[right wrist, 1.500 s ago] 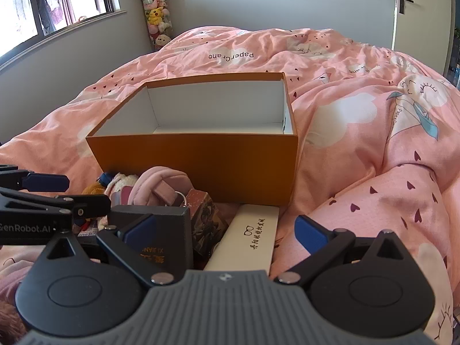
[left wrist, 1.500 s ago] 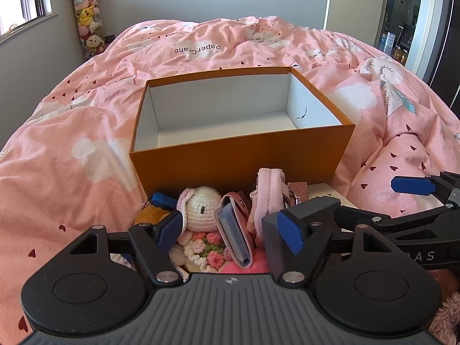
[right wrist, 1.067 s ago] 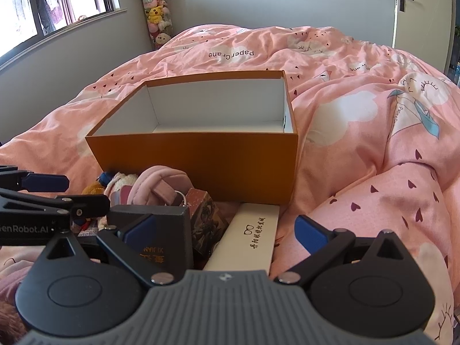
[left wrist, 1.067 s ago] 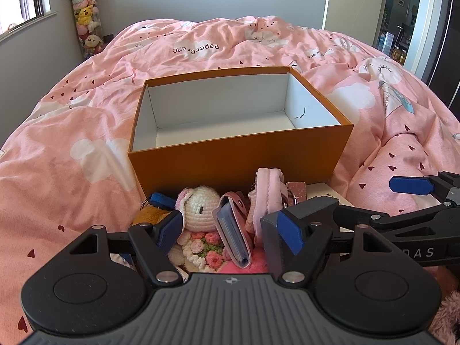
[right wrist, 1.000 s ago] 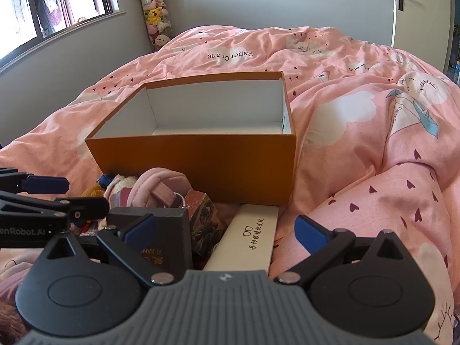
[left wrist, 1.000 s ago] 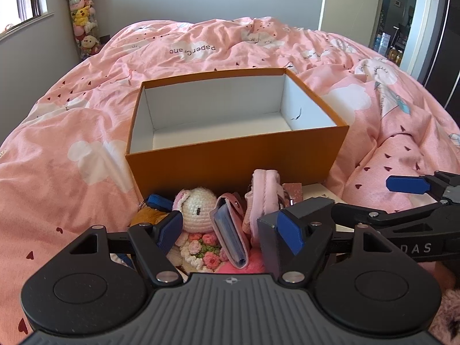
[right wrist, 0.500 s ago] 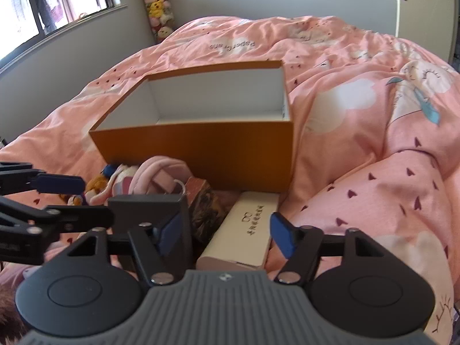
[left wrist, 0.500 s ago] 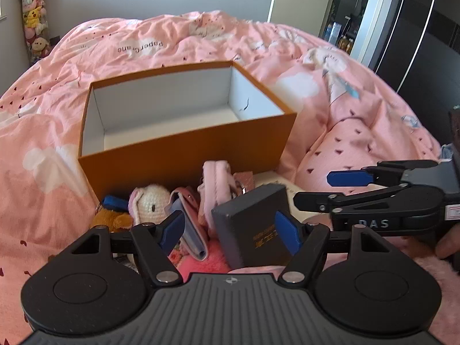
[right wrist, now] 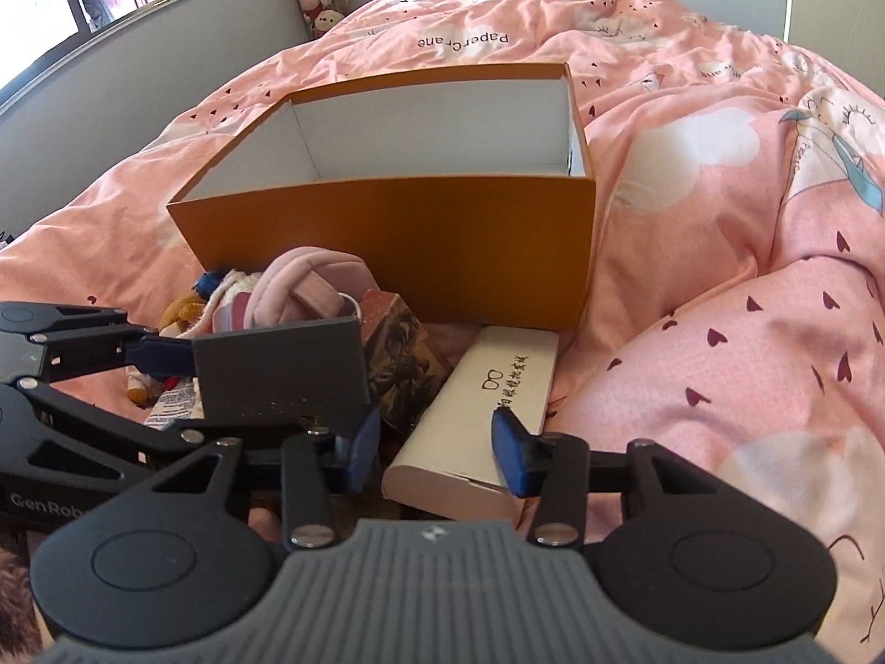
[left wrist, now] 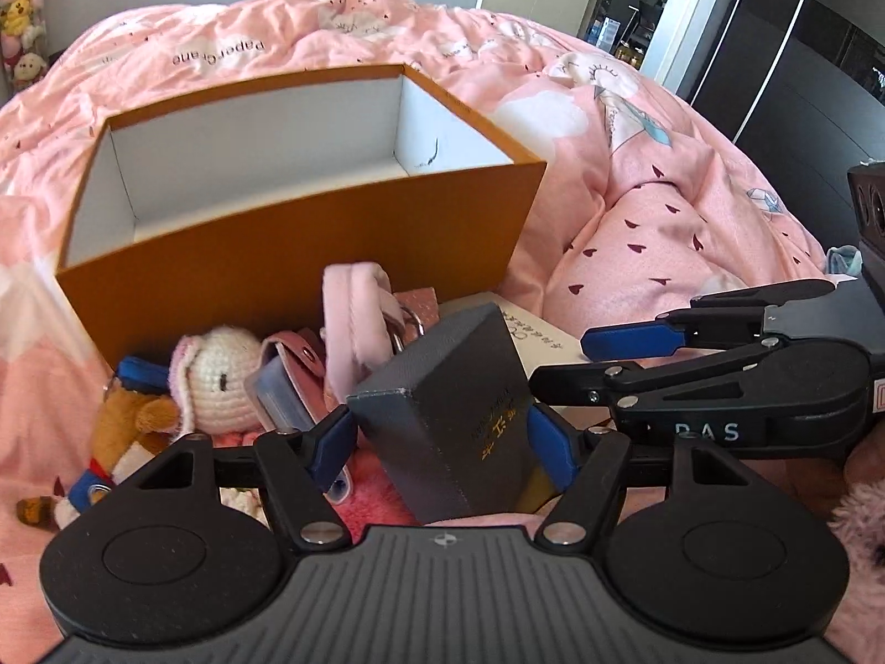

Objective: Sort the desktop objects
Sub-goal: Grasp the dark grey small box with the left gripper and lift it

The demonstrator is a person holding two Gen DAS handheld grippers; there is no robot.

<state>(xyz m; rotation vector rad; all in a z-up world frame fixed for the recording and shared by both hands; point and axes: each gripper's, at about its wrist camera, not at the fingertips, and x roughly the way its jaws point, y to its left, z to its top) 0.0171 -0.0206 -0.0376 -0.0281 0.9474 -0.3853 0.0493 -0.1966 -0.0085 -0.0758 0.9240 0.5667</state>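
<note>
the pick-up step is in hand. the dark grey cardboard box (left wrist: 453,415), in front of the empty orange storage box (left wrist: 310,254), is bracketed by the wide-spread left gripper (left wrist: 440,445); pad contact cannot be told. the right gripper (right wrist: 434,445) is closing around the long white glasses box (right wrist: 487,404). firm grips, then lifts, seem called for.

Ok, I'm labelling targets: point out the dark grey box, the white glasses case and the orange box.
dark grey box (left wrist: 442,415), left wrist view, near face.
white glasses case (right wrist: 487,398), right wrist view, top face.
orange box (right wrist: 442,243), right wrist view, front wall.
</note>
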